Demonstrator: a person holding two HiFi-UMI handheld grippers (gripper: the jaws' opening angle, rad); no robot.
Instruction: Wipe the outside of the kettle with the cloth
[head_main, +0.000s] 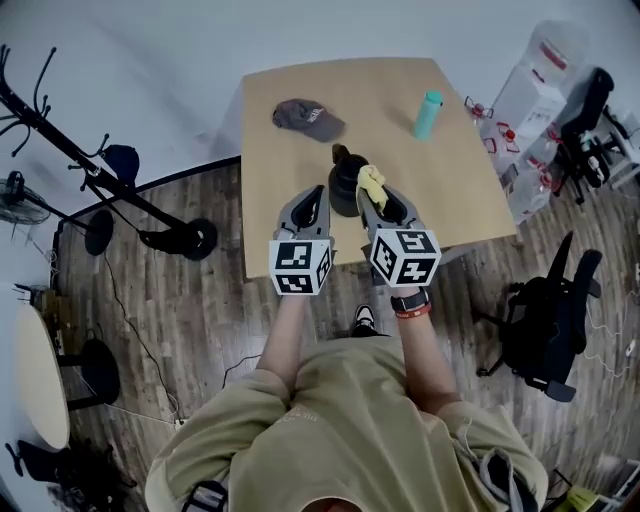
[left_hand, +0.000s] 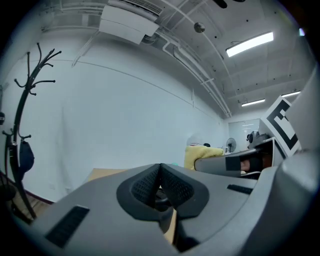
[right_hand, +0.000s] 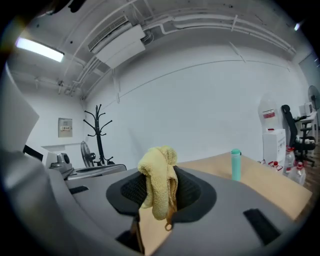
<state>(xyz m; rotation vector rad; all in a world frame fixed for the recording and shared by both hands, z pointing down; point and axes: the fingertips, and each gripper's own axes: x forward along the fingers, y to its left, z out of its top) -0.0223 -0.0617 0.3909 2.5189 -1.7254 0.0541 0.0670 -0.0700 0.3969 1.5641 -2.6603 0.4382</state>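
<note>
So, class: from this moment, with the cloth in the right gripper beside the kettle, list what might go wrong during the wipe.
1. The right gripper pinches only a bunch of the yellow cloth, so rubbing might pull it free.
2. The left gripper is shut on nothing, so the kettle looks unsteadied. A firm push could slide or tip it.

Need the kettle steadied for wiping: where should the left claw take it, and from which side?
Probably the narrow piece jutting from the far side of the kettle; the rounded body looks too wide for the jaws. Come from the left: the left claw, shut and empty, sits there, while the right claw holds the cloth on the right.
</note>
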